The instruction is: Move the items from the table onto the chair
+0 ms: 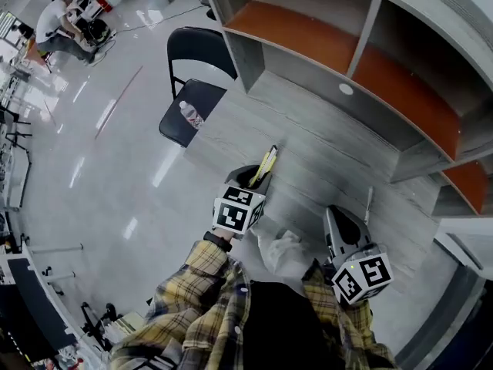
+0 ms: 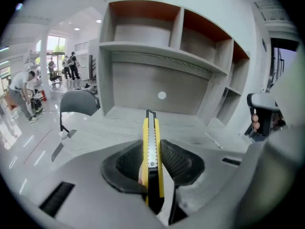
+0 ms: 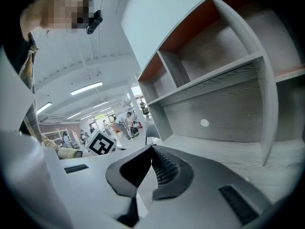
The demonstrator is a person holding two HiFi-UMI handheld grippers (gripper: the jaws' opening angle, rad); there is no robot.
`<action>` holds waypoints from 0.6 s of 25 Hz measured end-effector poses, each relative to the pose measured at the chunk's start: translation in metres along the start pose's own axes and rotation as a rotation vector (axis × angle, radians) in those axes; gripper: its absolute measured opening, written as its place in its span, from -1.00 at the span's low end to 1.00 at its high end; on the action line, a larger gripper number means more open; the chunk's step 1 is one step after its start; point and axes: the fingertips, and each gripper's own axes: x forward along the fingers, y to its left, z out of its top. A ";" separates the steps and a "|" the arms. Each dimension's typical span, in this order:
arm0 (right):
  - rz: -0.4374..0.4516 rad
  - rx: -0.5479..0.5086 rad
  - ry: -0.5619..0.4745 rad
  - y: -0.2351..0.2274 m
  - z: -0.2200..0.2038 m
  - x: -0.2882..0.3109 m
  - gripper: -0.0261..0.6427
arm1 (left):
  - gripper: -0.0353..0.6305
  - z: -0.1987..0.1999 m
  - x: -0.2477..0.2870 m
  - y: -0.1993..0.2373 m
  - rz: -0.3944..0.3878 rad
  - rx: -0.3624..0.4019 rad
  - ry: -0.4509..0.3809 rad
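Pale grey wood-grain table runs under a grey shelf unit with orange-brown backs, and a glossy floor stretches off to workers in the far background. At the table's left end we see the black metal chair with a padded seat, and a small clear plastic bottle already lies on that seat. Moving right, our left gripper is clamped on the yellow-and-black snap-blade utility knife. The knife stands on edge between the ribbed pads, its nose sticks out well past the jaw tips, and it is lifted clear of the tabletop. Further right, our right gripper has its jaw tips pressed together with nothing between them. It hangs above the table's right part, near a thin pale stick-like item that we cannot identify. We judge the step in hand to be the carry: the knife is picked up but not yet delivered. Next we need to swing the left gripper leftward, off the table's end and over the seat. We should lower the knife beside the bottle rather than onto it, then let the jaws part. The right gripper looks free to fetch the slim item afterwards.
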 end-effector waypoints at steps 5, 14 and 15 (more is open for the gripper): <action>0.063 -0.041 0.045 0.037 -0.003 0.043 -0.87 | -0.54 0.000 -0.033 0.073 0.092 -0.084 -0.053; 0.110 -0.059 0.103 0.115 -0.025 0.212 -0.87 | -0.54 -0.003 -0.044 0.287 0.185 -0.167 -0.064; 0.110 -0.058 0.107 0.125 -0.026 0.229 -0.87 | -0.54 -0.004 -0.046 0.311 0.193 -0.173 -0.062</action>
